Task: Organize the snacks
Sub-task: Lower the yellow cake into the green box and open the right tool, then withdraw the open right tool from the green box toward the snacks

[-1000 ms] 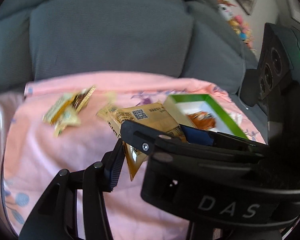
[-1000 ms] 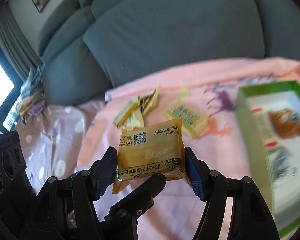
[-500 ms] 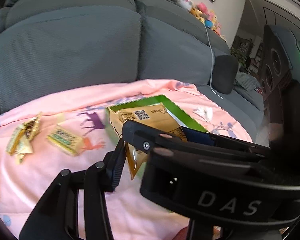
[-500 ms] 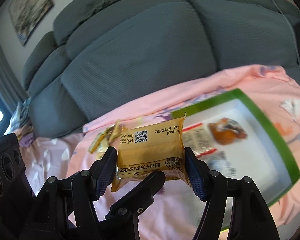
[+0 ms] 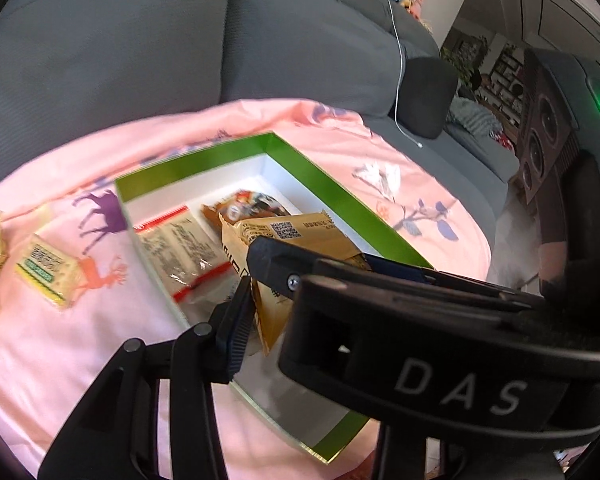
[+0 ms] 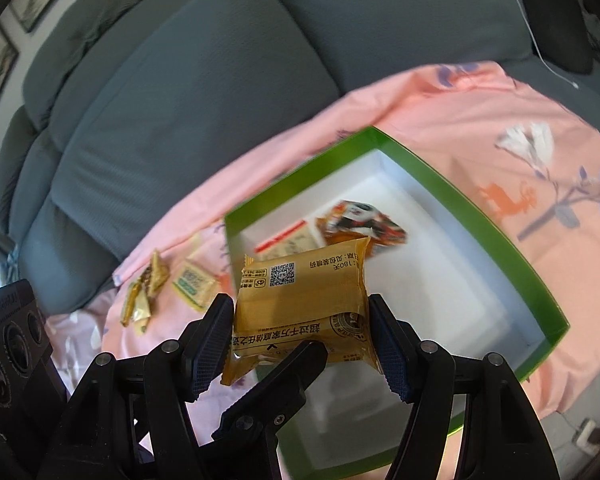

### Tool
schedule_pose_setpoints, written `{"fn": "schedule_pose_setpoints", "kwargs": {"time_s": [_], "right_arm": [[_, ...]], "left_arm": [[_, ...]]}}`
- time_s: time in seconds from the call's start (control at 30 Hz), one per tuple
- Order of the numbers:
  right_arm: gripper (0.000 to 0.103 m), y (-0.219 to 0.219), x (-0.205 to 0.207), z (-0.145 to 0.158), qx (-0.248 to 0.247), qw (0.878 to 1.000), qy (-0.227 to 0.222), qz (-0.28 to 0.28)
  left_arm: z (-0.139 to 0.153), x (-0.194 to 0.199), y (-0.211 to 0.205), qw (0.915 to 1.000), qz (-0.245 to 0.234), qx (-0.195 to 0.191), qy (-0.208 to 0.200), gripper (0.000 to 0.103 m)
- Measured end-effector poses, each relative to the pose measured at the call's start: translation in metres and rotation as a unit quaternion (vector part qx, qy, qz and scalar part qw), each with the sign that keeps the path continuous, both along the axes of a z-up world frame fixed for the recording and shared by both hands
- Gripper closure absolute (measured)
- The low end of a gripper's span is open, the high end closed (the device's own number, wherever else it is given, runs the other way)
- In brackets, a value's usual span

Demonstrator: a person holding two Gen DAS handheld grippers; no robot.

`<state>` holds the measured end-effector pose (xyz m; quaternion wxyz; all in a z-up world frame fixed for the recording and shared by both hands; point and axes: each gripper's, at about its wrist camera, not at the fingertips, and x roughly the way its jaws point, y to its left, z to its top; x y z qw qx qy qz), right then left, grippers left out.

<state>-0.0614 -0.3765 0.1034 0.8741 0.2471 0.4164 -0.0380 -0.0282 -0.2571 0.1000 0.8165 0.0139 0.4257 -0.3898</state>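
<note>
Right wrist view: the right tongs (image 6: 300, 334) are clamped across a puffy golden foil snack packet (image 6: 300, 298), held above the green-walled, white-floored box (image 6: 452, 188) for dropping in. Left tongs (image 5: 252, 280) pinch its crinkled corner, jaws just closing. Loose wrappers (image 6: 192, 280) wait on the pink sheet (image 6: 500, 112).

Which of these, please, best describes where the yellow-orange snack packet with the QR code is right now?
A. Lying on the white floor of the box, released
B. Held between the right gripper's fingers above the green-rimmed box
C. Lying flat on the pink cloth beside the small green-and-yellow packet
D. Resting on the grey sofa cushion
B: the right wrist view shows the yellow-orange snack packet clamped between the right gripper fingers, hanging over the green-rimmed box, not yet set down.
</note>
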Motion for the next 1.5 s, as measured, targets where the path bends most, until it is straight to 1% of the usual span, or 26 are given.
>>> {"fn": "schedule_pose_setpoints", "kwargs": {"time_s": [0.13, 0.17, 0.27, 0.47, 0.6, 0.67, 0.73, 0.77, 0.83, 0.87, 0.9, 0.93, 1.0, 1.13, 1.27, 1.37, 1.43, 1.5], "right_arm": [[0.033, -0.011, 0.002, -0.011, 0.001, 1.000, 0.026, -0.013], [0.033, -0.014, 0.002, -0.015, 0.002, 0.999, 0.036, -0.017], [0.033, -0.021, 0.003, -0.021, 0.010, 0.998, 0.047, -0.027], [0.033, -0.029, 0.002, -0.026, 0.022, 0.998, 0.054, -0.037], [0.032, -0.031, 0.001, -0.026, 0.024, 0.997, 0.054, -0.045], [0.032, -0.032, -0.001, -0.023, 0.012, 0.997, 0.047, -0.058], [0.031, -0.033, -0.004, -0.016, 0.002, 0.997, 0.029, -0.069], [0.031, -0.032, -0.005, -0.014, 0.000, 0.997, 0.021, -0.071], [0.028, -0.030, -0.007, -0.008, 0.000, 0.998, 0.002, -0.069], [0.023, -0.027, -0.008, -0.005, 0.000, 0.998, -0.010, -0.068], [0.020, -0.024, -0.008, -0.002, -0.003, 0.998, -0.019, -0.066], [0.019, -0.019, -0.009, 0.002, -0.010, 0.997, -0.032, -0.063], [0.019, -0.010, -0.007, 0.006, -0.019, 0.997, -0.041, -0.057], [0.018, 0.010, 0.000, 0.012, -0.028, 0.997, -0.060, -0.034], [0.018, 0.039, 0.006, 0.016, -0.033, 0.996, -0.080, -0.009], [0.017, 0.065, 0.014, 0.015, -0.037, 0.995, -0.096, 0.015], [0.013, 0.085, 0.021, 0.010, -0.040, 0.995, -0.086, 0.040], [0.013, 0.106, 0.033, -0.001, -0.039, 0.995, -0.056, 0.072]], "left_arm": [[-0.012, 0.005, -0.010, 0.9994, -0.011, 0.007, 0.033, 0.065], [-0.015, 0.006, -0.011, 0.9991, -0.013, 0.009, 0.039, 0.065], [-0.020, 0.007, -0.015, 0.9984, -0.016, 0.011, 0.052, 0.066], [-0.020, 0.006, -0.018, 0.9981, -0.017, 0.019, 0.057, 0.066], [-0.018, 0.006, -0.014, 0.9981, -0.010, 0.013, 0.059, 0.064], [-0.014, 0.005, -0.006, 0.9986, -0.003, 0.007, 0.053, 0.059], [-0.006, 0.002, 0.005, 0.9993, 0.004, -0.002, 0.037, 0.045], [-0.002, 0.001, 0.013, 0.9995, 0.013, -0.006, 0.029, 0.042], [0.007, 0.000, 0.030, 0.9993, 0.033, -0.012, 0.016, 0.035], [0.011, 0.000, 0.040, 0.9989, 0.043, -0.016, 0.013, 0.034], [0.014, 0.000, 0.049, 0.9984, 0.051, -0.021, 0.011, 0.030], [0.017, 0.000, 0.061, 0.9976, 0.063, -0.026, 0.008, 0.025], [0.021, 0.003, 0.082, 0.9956, 0.090, -0.027, 0.002, 0.019], [0.020, 0.003, 0.128, 0.9890, 0.147, -0.003, -0.018, 0.016], [0.009, 0.012, 0.180, 0.9755, 0.218, 0.023, -0.020, 0.016], [-0.003, 0.017, 0.214, 0.9666, 0.255, 0.025, -0.014, 0.016], [-0.016, 0.015, 0.239, 0.9589, 0.282, 0.026, -0.010, 0.016], [-0.029, 0.018, 0.258, 0.9474, 0.317, 0.044, 0.004, 0.016]]}}
